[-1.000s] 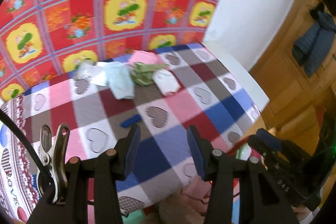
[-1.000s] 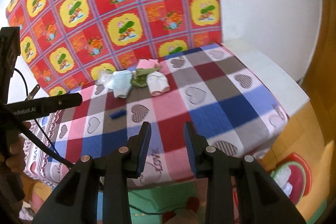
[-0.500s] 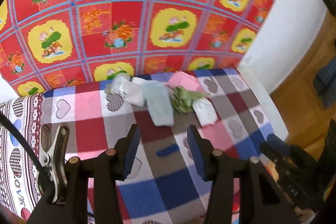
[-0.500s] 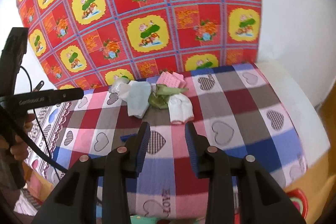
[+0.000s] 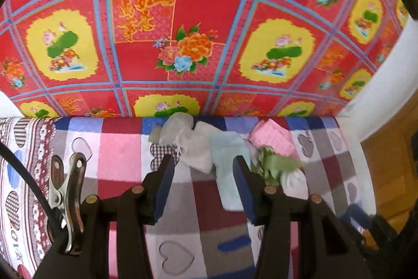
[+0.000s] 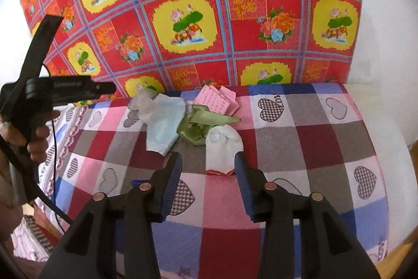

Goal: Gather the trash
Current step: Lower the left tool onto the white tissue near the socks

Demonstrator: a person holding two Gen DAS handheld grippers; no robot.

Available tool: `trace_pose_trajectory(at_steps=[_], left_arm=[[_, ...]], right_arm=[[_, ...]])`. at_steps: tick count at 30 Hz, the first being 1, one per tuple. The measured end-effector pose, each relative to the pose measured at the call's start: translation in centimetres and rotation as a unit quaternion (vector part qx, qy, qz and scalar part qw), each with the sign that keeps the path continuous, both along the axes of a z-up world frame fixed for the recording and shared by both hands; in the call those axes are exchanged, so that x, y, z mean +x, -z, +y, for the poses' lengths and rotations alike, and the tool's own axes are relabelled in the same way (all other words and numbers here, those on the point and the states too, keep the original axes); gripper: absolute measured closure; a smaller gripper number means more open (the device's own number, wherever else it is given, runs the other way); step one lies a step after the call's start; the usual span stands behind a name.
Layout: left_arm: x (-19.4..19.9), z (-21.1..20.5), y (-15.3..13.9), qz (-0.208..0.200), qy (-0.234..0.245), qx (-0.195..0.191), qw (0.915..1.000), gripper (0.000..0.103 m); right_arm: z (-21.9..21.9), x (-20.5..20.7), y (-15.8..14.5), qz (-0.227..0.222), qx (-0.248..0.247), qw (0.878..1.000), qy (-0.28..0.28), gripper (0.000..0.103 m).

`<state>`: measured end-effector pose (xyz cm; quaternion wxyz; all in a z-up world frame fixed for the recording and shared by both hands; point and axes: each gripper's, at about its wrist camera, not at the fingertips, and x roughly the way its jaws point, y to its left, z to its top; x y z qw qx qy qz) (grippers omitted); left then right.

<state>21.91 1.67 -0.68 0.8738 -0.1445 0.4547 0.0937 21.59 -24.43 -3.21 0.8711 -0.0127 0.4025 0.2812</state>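
Left wrist view
- Left gripper (image 5: 203, 184): black two-finger tongs with blue pads, jaws standing partly apart, nothing clamped; pale blue sheet shows in the gap, lying on the cloth.
- Trash pile: by the far edge of the checked heart-print tablecloth (image 5: 120, 161), close under the red floral wall cloth (image 5: 183, 17).
- Pile, left to right: clear crumpled plastic wrapper (image 5: 177, 130), pale blue paper sheet (image 5: 226, 161), crumpled green ribbon (image 5: 274, 166), white crumpled tissue wad (image 5: 295, 182); pink paper pieces (image 5: 274, 135) behind the ribbon.
- Small dark blue strip (image 5: 233, 243): alone on the cloth, nearer the camera than the pile.
- Metal spring clip (image 5: 66, 190): on the tongs' left side.

Right wrist view
- Right gripper (image 6: 207, 184): jaws opening, about half spread, nothing between the pads; the tissue wad's lower edge lies just beyond the fingertips.
- Tissue wad (image 6: 222, 145): touching the green ribbon (image 6: 201, 124); blue sheet (image 6: 164, 124) to its left, pink pieces (image 6: 219, 101) behind.
- Left gripper (image 6: 78, 88): at the left edge, held in a hand (image 6: 36, 137); jaws not readable from here.
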Motion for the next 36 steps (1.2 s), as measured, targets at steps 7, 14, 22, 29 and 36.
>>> trace_pose_trajectory(at_steps=[7, 14, 22, 29, 36], left_arm=[[3.9, 0.7, 3.4, 0.017, -0.022, -0.002, 0.9996, 0.054], [6.8, 1.2, 6.4, 0.041, -0.036, 0.009, 0.9985, 0.054], [8.4, 1.6, 9.0, 0.063, -0.052, 0.015, 0.9965, 0.054], [9.1, 1.8, 10.1, 0.062, -0.066, 0.004, 0.9959, 0.055], [8.7, 2.5, 10.4, 0.05, -0.077, -0.004, 0.9957, 0.07]], right_arm=[[-0.1, 2.4, 2.6, 0.023, -0.01, 1.0, -0.009, 0.06], [-0.4, 4.4, 4.4, 0.039, -0.02, 0.999, -0.012, 0.06], [-0.2, 5.8, 5.7, 0.056, -0.021, 0.998, -0.023, 0.06], [0.1, 6.5, 6.2, 0.063, -0.024, 0.997, -0.032, 0.06], [0.3, 7.0, 6.6, 0.069, -0.028, 0.997, -0.034, 0.06]])
